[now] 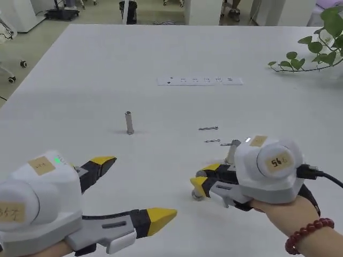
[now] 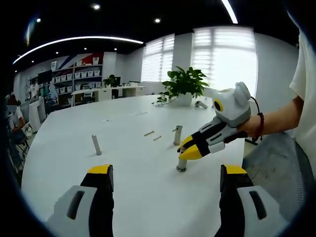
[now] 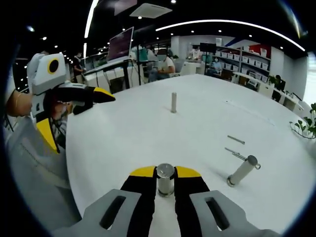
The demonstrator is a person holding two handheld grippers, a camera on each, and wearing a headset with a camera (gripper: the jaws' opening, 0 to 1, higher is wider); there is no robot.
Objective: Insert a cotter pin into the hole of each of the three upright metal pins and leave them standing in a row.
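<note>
White table (image 1: pixel 107 64), head view: my left gripper (image 1: pixel 131 188) sits at the near left with its jaws spread wide and nothing between them. My right gripper (image 1: pixel 203 179) is at the near right, jaws closed on the near pin (image 1: pixel 198 195), which stands with its base on the table. A second pin (image 1: pixel 231 151) stands just behind that gripper. The far pin (image 1: pixel 129 122) stands alone, well apart to the left. Two cotter pins (image 1: pixel 208 128) lie flat just beyond the second pin. A power strip (image 1: pixel 199 81) lies farther back, and a plant (image 1: pixel 321 43) reaches in at the far right corner. Left gripper view: my own jaws rise wide apart and empty. The right gripper comes in from the right, clamped on the near pin, with the other two pins upright behind it. Right gripper view: both jaw tips press the near pin's sides just below its top. The second pin stands off to the right. One of the cotter pins (image 3: pixel 234 154) shows at its upper end, and I cannot tell whether it sits in the hole.
</note>
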